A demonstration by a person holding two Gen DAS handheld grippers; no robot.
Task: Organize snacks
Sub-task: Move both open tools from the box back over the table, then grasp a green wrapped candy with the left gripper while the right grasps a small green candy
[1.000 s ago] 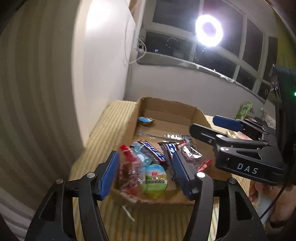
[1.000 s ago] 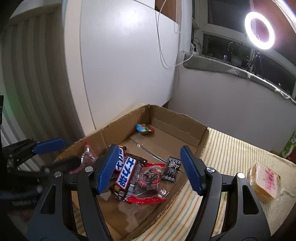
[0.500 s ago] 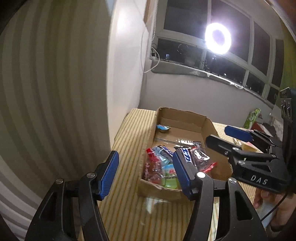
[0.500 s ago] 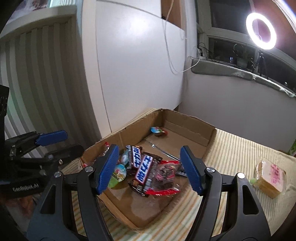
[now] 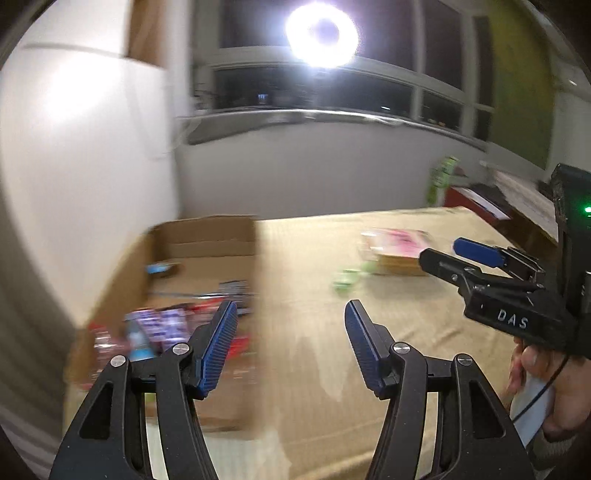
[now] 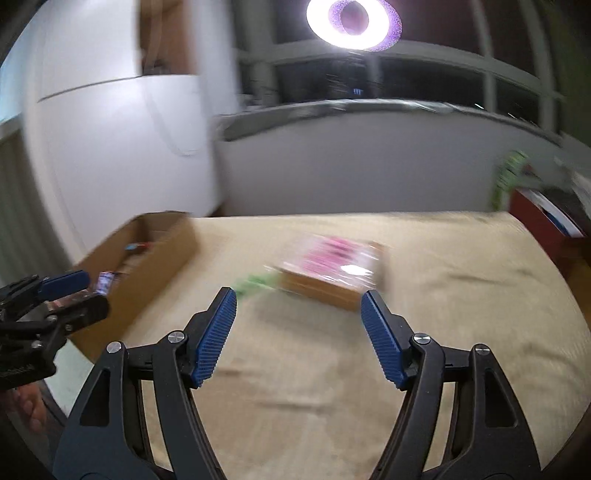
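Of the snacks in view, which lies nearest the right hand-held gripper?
The pink-topped packet on the cloth, just ahead of the right hand-held gripper. The small green snack lies left of it; the others sit in the cardboard box.

Dim room, heavy motion blur
Ring light (image 5: 322,34) glares up top; fisheye edges bend and darken; gripper fingers (image 6: 216,328) stay sharp.
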